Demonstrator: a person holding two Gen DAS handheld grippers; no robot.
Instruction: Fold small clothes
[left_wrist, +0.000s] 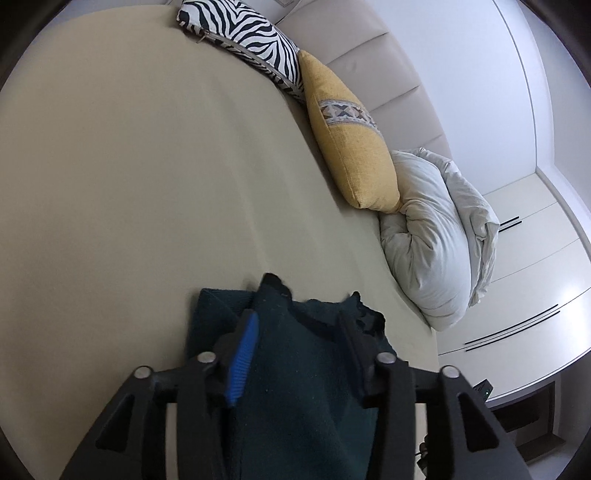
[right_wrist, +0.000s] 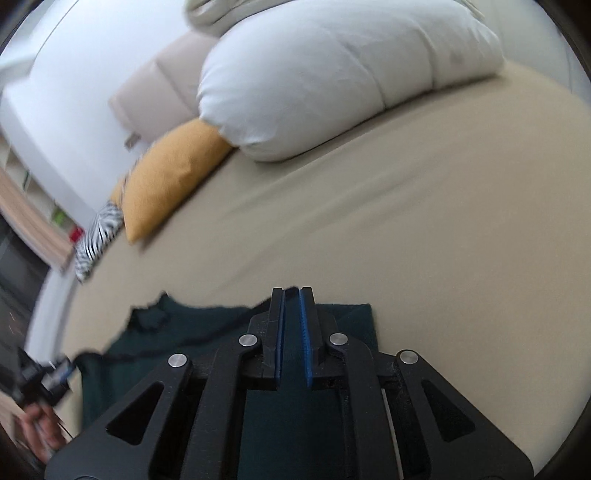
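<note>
A dark green garment (left_wrist: 295, 369) lies on the beige bed sheet (left_wrist: 147, 184). In the left wrist view my left gripper (left_wrist: 295, 321) is open, its fingers wide apart, with a bunched fold of the garment lying between them. In the right wrist view the same garment (right_wrist: 147, 332) spreads to the left under my right gripper (right_wrist: 292, 295). The right jaws stand nearly closed, and a thin edge of the dark cloth shows in the narrow gap between the blue pads (right_wrist: 304, 332).
A zebra-print cushion (left_wrist: 240, 37), a yellow cushion (left_wrist: 351, 140) and a bundled white duvet (left_wrist: 436, 229) line the padded headboard (left_wrist: 388, 62). White wardrobe doors (left_wrist: 535, 277) stand beyond the bed. A hand (right_wrist: 40, 432) holding the other gripper shows in the right wrist view's lower left.
</note>
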